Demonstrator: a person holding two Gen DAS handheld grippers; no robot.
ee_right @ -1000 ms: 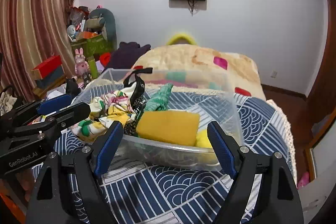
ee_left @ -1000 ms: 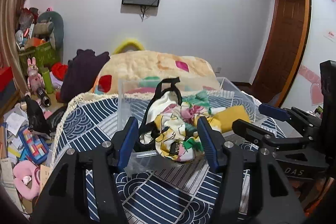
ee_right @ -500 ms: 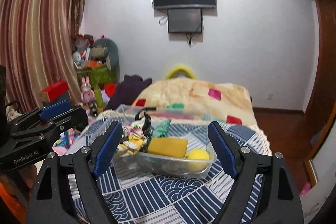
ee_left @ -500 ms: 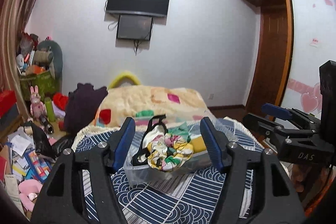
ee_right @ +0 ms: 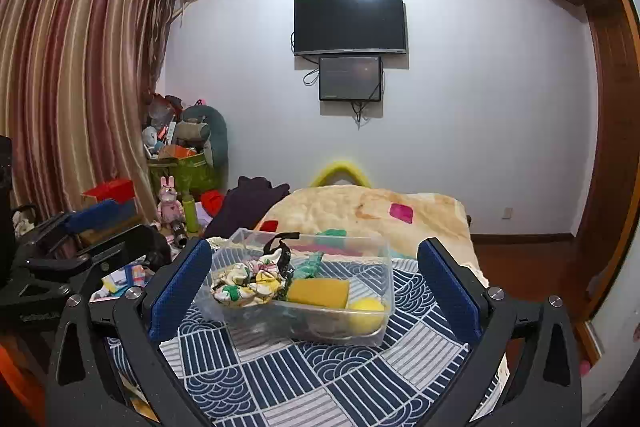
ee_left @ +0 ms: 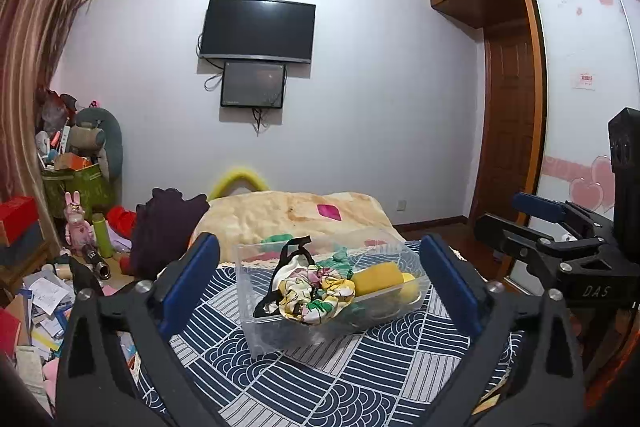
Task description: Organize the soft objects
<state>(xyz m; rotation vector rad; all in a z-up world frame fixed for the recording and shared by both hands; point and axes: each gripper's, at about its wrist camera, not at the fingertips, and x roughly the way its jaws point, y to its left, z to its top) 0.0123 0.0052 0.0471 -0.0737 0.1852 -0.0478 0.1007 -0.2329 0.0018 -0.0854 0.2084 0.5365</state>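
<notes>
You are holding both tongs wide apart and empty: the left gripper and the right gripper are each gaping with nothing between the blue pads, and both are hanging back from the clear plastic bin, which is sitting at twelve o'clock from each of them on the blue patterned cloth. The soft things are already lying inside it: the floral fabric bundle with its black strap at the bin's nine o'clock end, a green cloth toward the middle, the yellow sponge in front, and the yellow ball at the three o'clock corner. The bin's long axis is running across your view, roughly nine to three, tilted a little in the left wrist view. Neither gripper looks clearly nearer; the left one is facing the bundle end and the right one is facing the sponge and ball end. Judging by this, the sorting appears nearly or fully finished, so any further move is likely turning on whether the bundle, spilling over the near rim, needs tucking, which would fall to your left gripper.
</notes>
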